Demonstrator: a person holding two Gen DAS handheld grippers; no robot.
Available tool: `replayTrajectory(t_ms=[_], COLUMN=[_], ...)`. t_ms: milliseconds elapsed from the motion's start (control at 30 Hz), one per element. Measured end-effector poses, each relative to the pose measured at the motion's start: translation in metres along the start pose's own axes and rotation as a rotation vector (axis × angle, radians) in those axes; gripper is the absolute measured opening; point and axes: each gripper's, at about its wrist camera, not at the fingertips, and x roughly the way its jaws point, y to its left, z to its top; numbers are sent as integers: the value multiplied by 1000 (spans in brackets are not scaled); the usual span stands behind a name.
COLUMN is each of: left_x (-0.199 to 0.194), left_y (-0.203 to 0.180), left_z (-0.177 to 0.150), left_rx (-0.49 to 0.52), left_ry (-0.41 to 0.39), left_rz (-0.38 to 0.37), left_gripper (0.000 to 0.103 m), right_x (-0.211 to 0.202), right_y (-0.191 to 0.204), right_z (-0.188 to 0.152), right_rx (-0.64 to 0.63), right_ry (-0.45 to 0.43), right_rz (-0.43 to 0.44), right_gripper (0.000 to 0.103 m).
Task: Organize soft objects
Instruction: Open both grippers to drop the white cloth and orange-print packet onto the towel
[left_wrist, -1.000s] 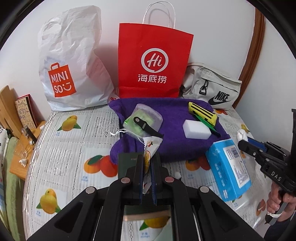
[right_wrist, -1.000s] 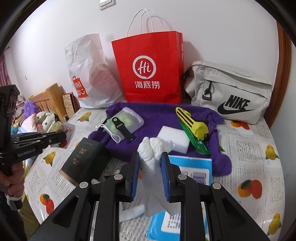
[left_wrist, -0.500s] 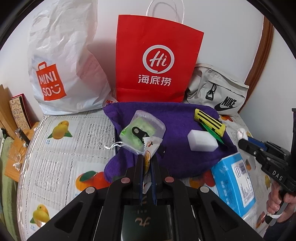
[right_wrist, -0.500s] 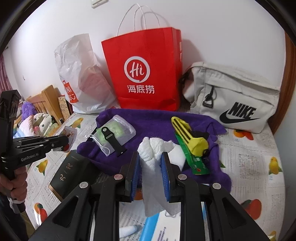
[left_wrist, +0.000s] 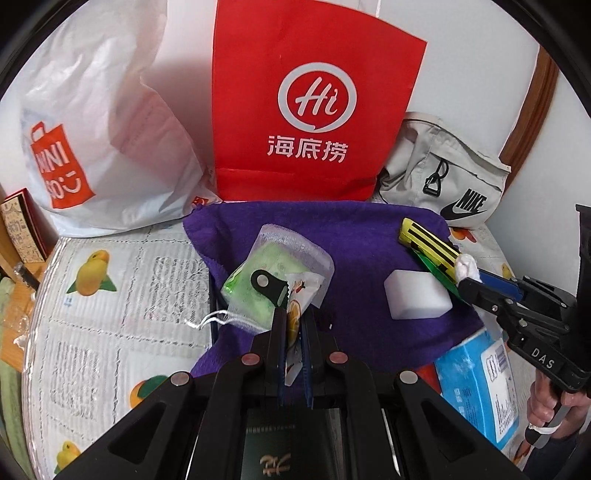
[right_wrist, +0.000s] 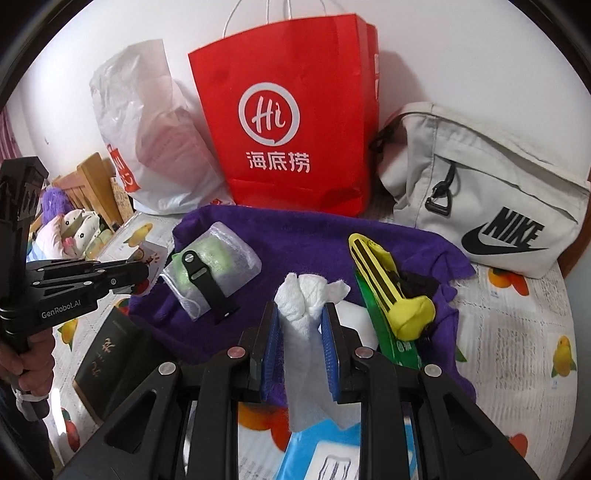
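Observation:
My left gripper (left_wrist: 293, 317) is shut on a small printed sachet (left_wrist: 297, 299), held above the front edge of the purple towel (left_wrist: 354, 236). My right gripper (right_wrist: 299, 314) is shut on a crumpled white tissue (right_wrist: 304, 291), held over the towel (right_wrist: 295, 236); it also shows in the left wrist view (left_wrist: 466, 266). On the towel lie a mesh pouch with a green item and a black strap (left_wrist: 273, 273), a white sponge block (left_wrist: 417, 297) and a yellow-black sock on a green card (right_wrist: 391, 280).
A red paper bag (left_wrist: 314, 110), a white Miniso plastic bag (left_wrist: 96, 140) and a grey Nike bag (right_wrist: 487, 206) stand against the wall. A blue tissue box (left_wrist: 476, 384) and a dark green box (right_wrist: 107, 347) lie on the fruit-print tablecloth. Plush toys (right_wrist: 70, 229) sit at left.
Both grippers have moved forward toward the bags with the sachet and the tissue still in them. The towel and the red bag look closer.

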Motion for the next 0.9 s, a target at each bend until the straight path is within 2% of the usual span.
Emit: replayTrajectory(t_ms=[400, 733, 800, 900], left_x=[35, 58, 62, 62], left_y=[-11, -14, -12, -11], left_z=[16, 22, 24, 27], left_rx=[12, 10, 2, 4], left_ry=[61, 109, 112, 103], left_rz=[-43, -72, -78, -85], left_gripper=[8, 13, 14, 28], right_x=[31, 51, 54, 58], right_y=[-4, -2, -3, -2], right_z=[7, 12, 14, 16], right_rx=[-24, -49, -44, -48], right_ry=[54, 100, 102, 104], right_rz=[6, 8, 6, 8], right_gripper=[23, 24, 26, 41])
